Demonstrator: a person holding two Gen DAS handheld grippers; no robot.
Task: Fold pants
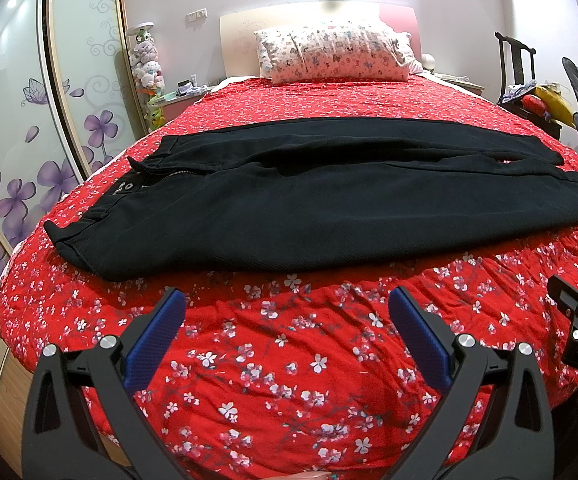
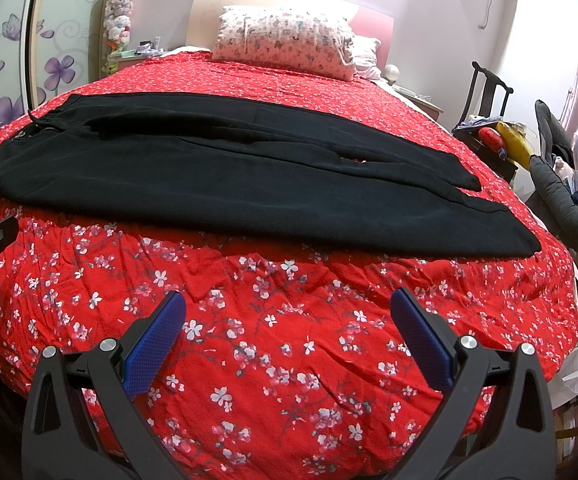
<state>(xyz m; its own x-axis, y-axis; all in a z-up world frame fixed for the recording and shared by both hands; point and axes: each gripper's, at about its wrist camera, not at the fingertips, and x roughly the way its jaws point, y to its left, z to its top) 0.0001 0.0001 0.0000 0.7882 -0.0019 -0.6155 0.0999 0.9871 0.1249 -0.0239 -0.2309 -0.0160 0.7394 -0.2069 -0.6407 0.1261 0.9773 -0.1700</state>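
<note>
- Right, black pants lie flat across the red floral bedspread, waistband toward the wardrobe, well short of the pillow.
- Left gripper and right gripper hover nearer than the pants, jaws spread wide, holding nothing.
- Best bet: pinch the near edge at waist and hem together, then lift evenly.
- Nothing blocks; the chair stands well beyond the hems.

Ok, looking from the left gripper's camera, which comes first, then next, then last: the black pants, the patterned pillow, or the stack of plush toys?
Measured from the open left gripper in its own view:
1. Black pants, spread flat across the red floral bedspread, straight ahead.
2. Stack of plush toys, far left, beside the bed.
3. Patterned pillow, at the headboard.
The toys and pillow are close; that order is less sure.
</note>
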